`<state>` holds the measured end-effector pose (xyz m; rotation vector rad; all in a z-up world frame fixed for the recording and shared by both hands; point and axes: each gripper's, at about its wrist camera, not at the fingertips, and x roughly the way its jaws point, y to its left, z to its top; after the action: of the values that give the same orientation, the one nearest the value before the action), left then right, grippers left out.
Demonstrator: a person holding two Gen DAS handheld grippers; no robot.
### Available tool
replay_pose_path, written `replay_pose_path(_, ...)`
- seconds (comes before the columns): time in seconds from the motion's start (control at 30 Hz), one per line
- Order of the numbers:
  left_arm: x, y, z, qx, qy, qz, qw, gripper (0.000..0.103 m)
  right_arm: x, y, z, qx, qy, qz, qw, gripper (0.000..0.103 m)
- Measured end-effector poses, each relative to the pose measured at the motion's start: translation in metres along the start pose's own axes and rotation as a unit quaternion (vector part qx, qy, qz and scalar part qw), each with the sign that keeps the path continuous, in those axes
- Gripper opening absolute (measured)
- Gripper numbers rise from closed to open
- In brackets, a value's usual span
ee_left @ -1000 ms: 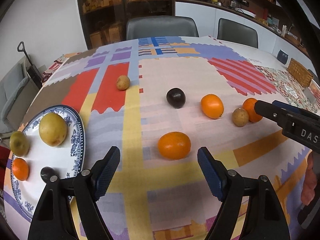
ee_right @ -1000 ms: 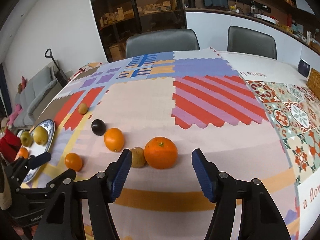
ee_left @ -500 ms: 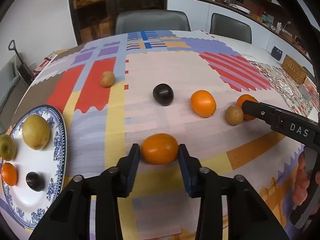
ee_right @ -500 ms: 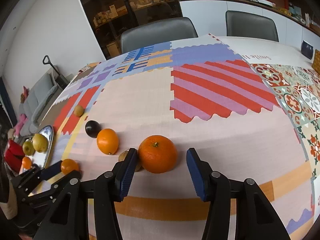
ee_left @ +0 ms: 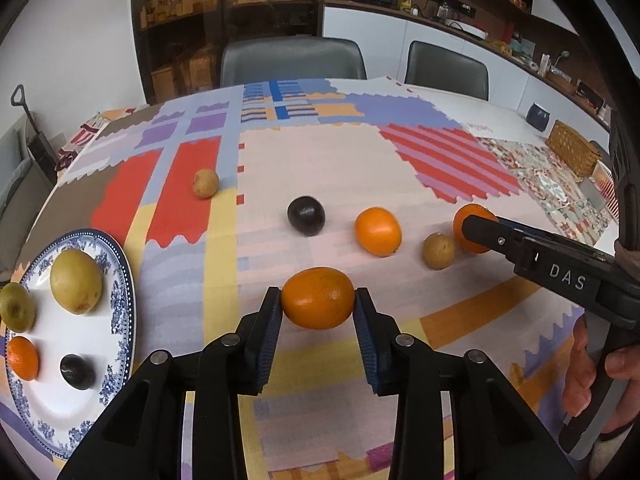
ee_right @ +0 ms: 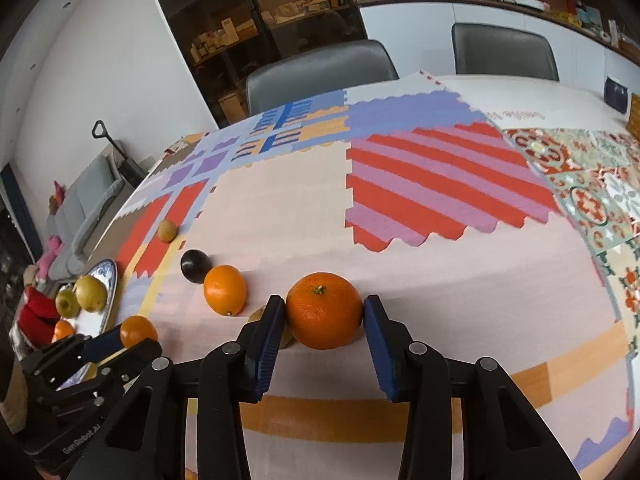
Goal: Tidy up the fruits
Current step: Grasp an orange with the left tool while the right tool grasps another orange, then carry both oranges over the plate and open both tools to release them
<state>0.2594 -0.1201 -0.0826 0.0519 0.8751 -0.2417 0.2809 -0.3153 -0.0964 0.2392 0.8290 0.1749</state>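
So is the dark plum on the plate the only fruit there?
No, the plate holds four fruits: a plum, a small orange, a yellow pear and a green apple.

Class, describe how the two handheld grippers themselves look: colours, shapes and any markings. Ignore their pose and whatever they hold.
Both the left gripper and right gripper have black angular plastic frames with silver rivets and blue ribbed pads. White "DAS" lettering marks the right one's side; the left one bears faint lettering. No cables or sleeves show.
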Motion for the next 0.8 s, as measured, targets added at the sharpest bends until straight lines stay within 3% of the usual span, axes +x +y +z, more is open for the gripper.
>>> replay_pose_path(0.3,-0.023,0.000,0.005,-0.004,-0.019,-0.010,0.9998,0.035,-0.031,0.015,-0.002,-0.025,-0.026,-0.004,0.999,0.042)
replay_pose_path(0.8,-0.078,0.018,-0.008,-0.015,-0.052,-0.004,0.9985,0.035,-0.077,0.060,-0.014,-0.058,-0.050,0.027,0.997,0.042)
